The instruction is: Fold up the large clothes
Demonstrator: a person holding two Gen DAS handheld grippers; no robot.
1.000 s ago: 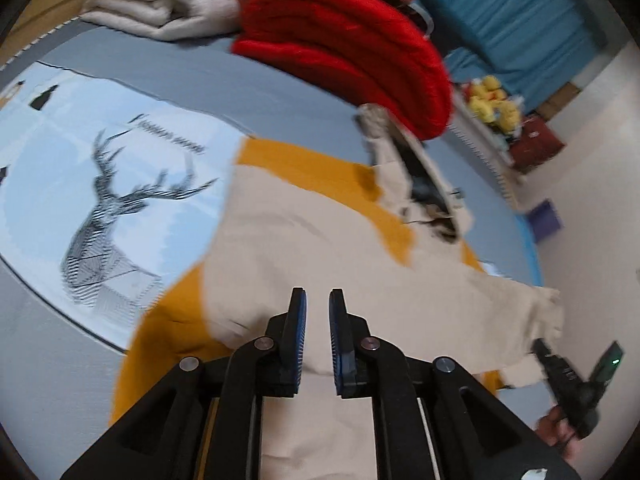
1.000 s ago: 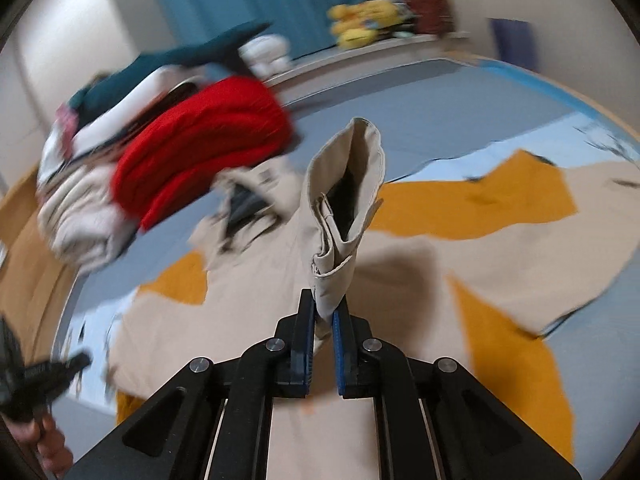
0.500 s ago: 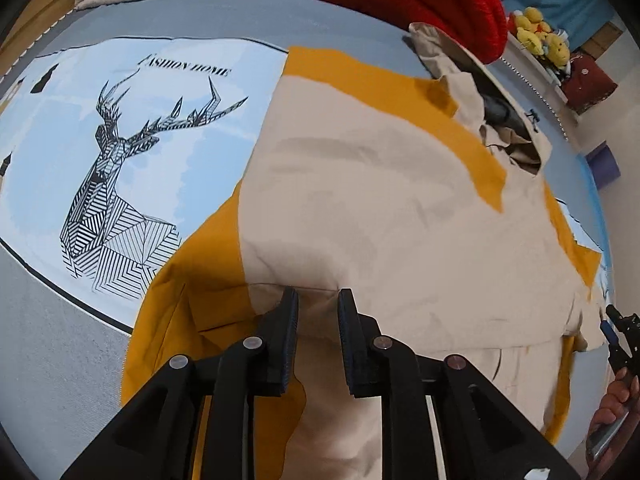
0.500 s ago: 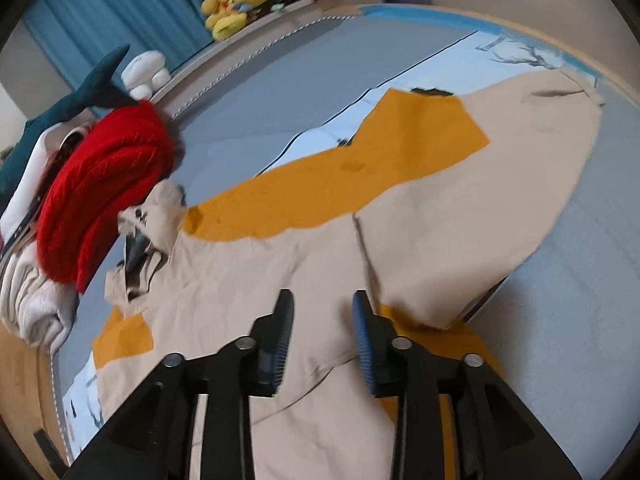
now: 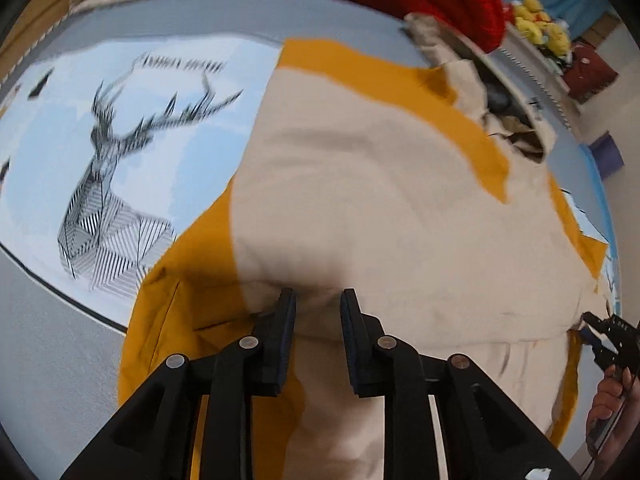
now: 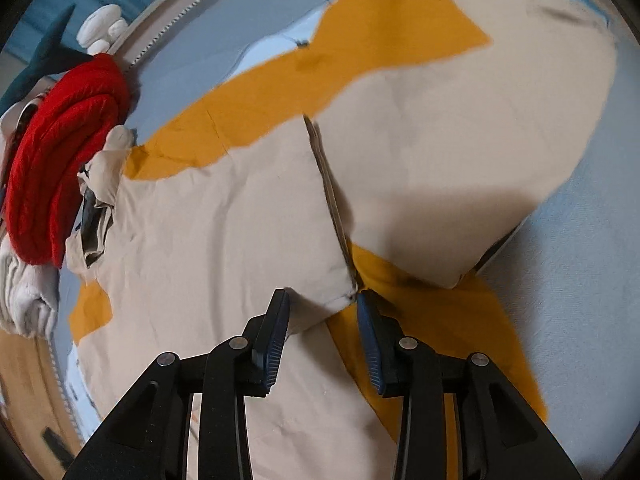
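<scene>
A large beige and mustard-yellow garment (image 5: 380, 184) lies spread on the bed; it also shows in the right wrist view (image 6: 224, 216). Its two beige sleeves are folded in across the body. My left gripper (image 5: 318, 300) is open, its fingertips low over the edge of the folded left sleeve. My right gripper (image 6: 322, 300) is open, with the cuff corner of the right sleeve (image 6: 336, 280) lying between its fingertips, not pinched. The right gripper also shows at the far right of the left wrist view (image 5: 600, 336). The hood (image 6: 96, 200) lies bunched at the far end.
A bedsheet with a deer print (image 5: 104, 168) lies under the garment. A folded red knit (image 6: 60, 152) and pale folded clothes (image 6: 24, 296) are stacked beyond the hood. Yellow plush toys (image 5: 540, 24) and a blue curtain stand behind the bed.
My right gripper laid its sleeve down across the body and opened. My left gripper came down to the folded sleeve's edge and opened wider.
</scene>
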